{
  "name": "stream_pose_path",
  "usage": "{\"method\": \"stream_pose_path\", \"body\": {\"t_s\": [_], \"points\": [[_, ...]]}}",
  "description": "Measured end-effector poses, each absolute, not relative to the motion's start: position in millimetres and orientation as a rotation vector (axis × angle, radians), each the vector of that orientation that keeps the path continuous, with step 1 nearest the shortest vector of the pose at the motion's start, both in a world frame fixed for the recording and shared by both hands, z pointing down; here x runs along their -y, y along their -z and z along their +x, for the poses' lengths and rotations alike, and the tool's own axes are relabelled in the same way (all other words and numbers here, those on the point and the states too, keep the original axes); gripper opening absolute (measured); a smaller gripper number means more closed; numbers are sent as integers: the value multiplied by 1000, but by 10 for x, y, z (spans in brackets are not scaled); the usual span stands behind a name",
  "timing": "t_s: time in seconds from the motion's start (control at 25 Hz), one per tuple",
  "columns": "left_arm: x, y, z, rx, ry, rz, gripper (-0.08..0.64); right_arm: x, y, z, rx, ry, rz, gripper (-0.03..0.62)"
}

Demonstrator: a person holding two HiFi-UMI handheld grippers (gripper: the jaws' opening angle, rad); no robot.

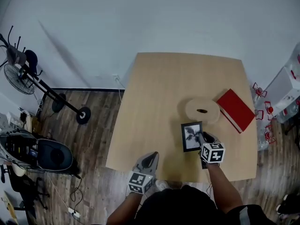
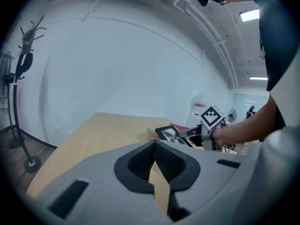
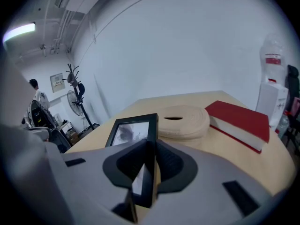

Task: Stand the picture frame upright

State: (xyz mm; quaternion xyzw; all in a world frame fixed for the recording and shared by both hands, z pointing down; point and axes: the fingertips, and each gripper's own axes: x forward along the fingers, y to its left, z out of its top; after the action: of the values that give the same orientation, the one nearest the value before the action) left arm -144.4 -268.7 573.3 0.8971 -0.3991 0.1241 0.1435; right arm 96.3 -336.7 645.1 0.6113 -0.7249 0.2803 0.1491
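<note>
A black picture frame (image 1: 191, 136) with a dark photo rests near the front of the light wooden table (image 1: 159, 93). My right gripper (image 1: 203, 140) is shut on the frame's right edge. In the right gripper view the frame (image 3: 132, 134) runs between the jaws, its far part tilted up off the table. In the left gripper view the frame (image 2: 169, 133) shows small, with the right gripper (image 2: 193, 132) holding it. My left gripper (image 1: 151, 159) hovers at the table's front edge, left of the frame; its jaws stand together with nothing between them (image 2: 159, 170).
A round beige cushion-like disc (image 1: 202, 110) lies just behind the frame, and a red book (image 1: 236, 109) lies to its right. A fan and a coat stand (image 1: 28, 71) are on the floor at left; white containers (image 1: 283, 88) are at right.
</note>
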Motion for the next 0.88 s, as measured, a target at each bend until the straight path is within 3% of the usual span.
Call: {"method": "stream_pose_path", "body": {"t_s": [0.44,0.88], "points": [[2874,-5763,-966,984,-436,2654,-5,3293,-6612,1706,1915,-882,1963,66],[3163,-5773,-957,933,-453,2658,-5,3513,-6736,1652,1866,-927,1951,66]]}}
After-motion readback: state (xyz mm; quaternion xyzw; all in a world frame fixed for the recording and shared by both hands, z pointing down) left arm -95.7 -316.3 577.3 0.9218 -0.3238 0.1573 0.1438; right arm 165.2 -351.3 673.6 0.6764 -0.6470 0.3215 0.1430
